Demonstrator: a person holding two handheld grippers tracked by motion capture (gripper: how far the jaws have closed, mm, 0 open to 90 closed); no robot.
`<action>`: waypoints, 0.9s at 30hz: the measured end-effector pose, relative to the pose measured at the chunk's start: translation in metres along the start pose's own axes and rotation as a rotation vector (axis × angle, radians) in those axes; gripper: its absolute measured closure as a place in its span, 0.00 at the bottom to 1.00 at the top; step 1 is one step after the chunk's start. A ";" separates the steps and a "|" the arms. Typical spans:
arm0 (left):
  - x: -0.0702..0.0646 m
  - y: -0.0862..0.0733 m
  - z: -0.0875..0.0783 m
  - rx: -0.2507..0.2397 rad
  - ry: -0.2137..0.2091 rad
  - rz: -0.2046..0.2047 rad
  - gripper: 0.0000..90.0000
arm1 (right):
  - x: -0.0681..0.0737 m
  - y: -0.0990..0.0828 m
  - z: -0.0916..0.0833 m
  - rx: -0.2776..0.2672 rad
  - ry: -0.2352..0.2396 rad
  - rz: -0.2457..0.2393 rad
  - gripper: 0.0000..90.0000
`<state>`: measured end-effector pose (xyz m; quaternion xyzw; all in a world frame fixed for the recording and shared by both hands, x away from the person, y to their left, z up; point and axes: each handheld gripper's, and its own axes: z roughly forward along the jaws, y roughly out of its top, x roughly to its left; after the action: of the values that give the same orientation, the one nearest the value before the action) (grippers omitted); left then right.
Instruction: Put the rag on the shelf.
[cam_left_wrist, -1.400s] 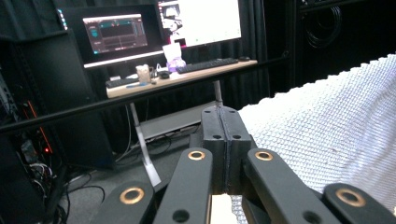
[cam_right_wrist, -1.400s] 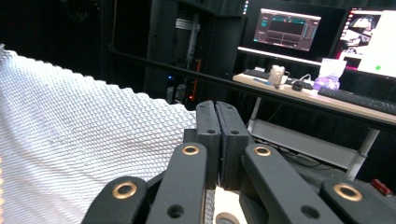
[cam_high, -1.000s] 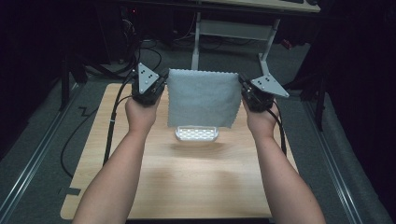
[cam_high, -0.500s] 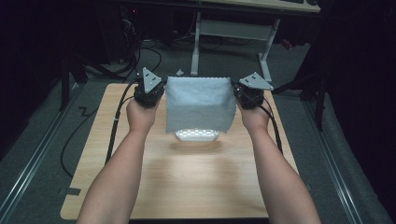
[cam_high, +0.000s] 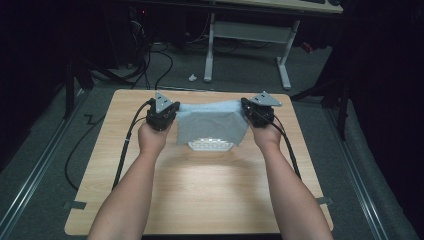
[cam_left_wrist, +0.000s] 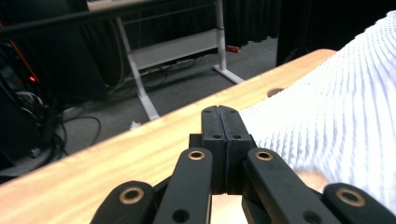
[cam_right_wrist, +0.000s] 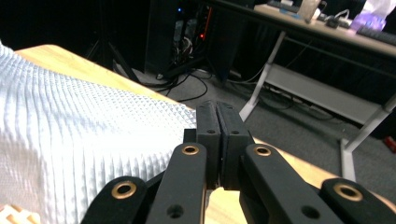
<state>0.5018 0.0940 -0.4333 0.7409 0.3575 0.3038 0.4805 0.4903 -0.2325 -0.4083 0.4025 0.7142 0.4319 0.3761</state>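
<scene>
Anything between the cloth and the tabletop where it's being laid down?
Yes. A white perforated tray sits on the table right under the hanging cloth, partly draped by it. Both tools, left and right, grip the top corners.

Light wooden table (cam_high: 200, 200) bearing a white perforated tray (cam_high: 209, 146), cloth-draped (cam_high: 212, 122).

Cloth (cam_high: 212, 122) between grippers, over tray (cam_high: 209, 146) (on table (cam_high: 210, 195)).
</scene>
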 end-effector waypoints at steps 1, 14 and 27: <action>-0.002 -0.003 0.001 0.017 0.003 0.005 1.00 | 0.001 -0.004 0.000 0.004 0.001 0.004 1.00; -0.015 -0.033 0.006 0.038 -0.036 -0.048 1.00 | 0.007 -0.033 0.000 0.023 0.034 0.067 1.00; -0.019 -0.049 0.004 0.068 -0.047 -0.053 1.00 | 0.012 -0.054 0.003 0.066 0.022 0.076 0.99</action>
<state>0.4821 0.0901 -0.4823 0.7540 0.3757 0.2612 0.4712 0.4747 -0.2366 -0.4613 0.4365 0.7164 0.4266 0.3380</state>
